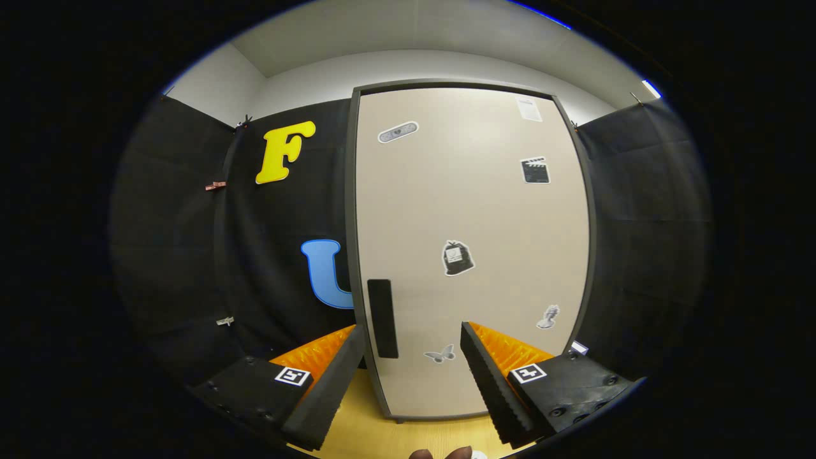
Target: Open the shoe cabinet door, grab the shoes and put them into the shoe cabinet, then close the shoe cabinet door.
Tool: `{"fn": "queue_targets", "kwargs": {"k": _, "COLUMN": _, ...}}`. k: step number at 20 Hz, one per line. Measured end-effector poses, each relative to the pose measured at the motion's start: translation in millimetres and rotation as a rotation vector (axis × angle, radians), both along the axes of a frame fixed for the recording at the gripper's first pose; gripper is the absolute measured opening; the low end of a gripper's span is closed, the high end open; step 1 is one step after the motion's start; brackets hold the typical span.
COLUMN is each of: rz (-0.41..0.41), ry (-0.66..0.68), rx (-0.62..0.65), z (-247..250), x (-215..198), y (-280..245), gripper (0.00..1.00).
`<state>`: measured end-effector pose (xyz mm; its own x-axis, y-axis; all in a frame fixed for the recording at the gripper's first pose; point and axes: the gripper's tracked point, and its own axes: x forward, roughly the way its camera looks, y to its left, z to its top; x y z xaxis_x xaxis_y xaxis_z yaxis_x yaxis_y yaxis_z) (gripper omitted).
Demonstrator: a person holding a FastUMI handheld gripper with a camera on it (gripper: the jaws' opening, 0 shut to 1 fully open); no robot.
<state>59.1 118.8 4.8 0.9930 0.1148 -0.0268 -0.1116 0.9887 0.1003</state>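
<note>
Gripper (411,357) fingers spread, gripping nothing, aimed at the dark handle (382,317) by the left edge of the closed shoe cabinet door (472,210), presumably lined up to pull it open.

The fisheye camera rides on the tongs (413,335) and looks forward along the two spread fingers, facing the closed cabinet door (472,248) nearly head-on from close range, angled slightly upward; the door's dark handle (382,317) sits between the fingertips, with wooden floor (408,433) below.
</note>
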Motion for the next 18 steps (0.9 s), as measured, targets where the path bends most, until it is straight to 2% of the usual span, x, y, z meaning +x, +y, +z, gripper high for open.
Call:
{"fn": "queue_targets", "kwargs": {"k": 8, "rz": -0.006, "ry": 0.033, "rx": -0.047, "z": -32, "x": 64, "y": 40, "gripper": 0.98}}
{"fn": "queue_targets", "kwargs": {"k": 10, "rz": -0.017, "ry": 0.044, "rx": -0.033, "z": -41, "x": 76, "y": 44, "gripper": 0.96}}
{"fn": "queue_targets", "kwargs": {"k": 12, "rz": -0.035, "ry": 0.056, "rx": -0.024, "z": -49, "x": 88, "y": 46, "gripper": 0.91}}
{"fn": "queue_targets", "kwargs": {"k": 13, "rz": -0.039, "ry": 0.058, "rx": -0.027, "z": -52, "x": 94, "y": 47, "gripper": 0.82}}
{"fn": "queue_targets", "kwargs": {"k": 14, "rz": -0.048, "ry": 0.061, "rx": -0.038, "z": -55, "x": 100, "y": 46, "gripper": 0.78}}
{"fn": "queue_targets", "kwargs": {"k": 15, "rz": -0.053, "ry": 0.068, "rx": -0.038, "z": -59, "x": 104, "y": 44, "gripper": 0.67}}
{"fn": "queue_targets", "kwargs": {"k": 16, "rz": -0.073, "ry": 0.072, "rx": -0.035, "z": -61, "x": 108, "y": 39, "gripper": 0.62}}
{"fn": "queue_targets", "kwargs": {"k": 18, "rz": -0.080, "ry": 0.071, "rx": 0.004, "z": -61, "x": 114, "y": 37, "gripper": 0.46}}
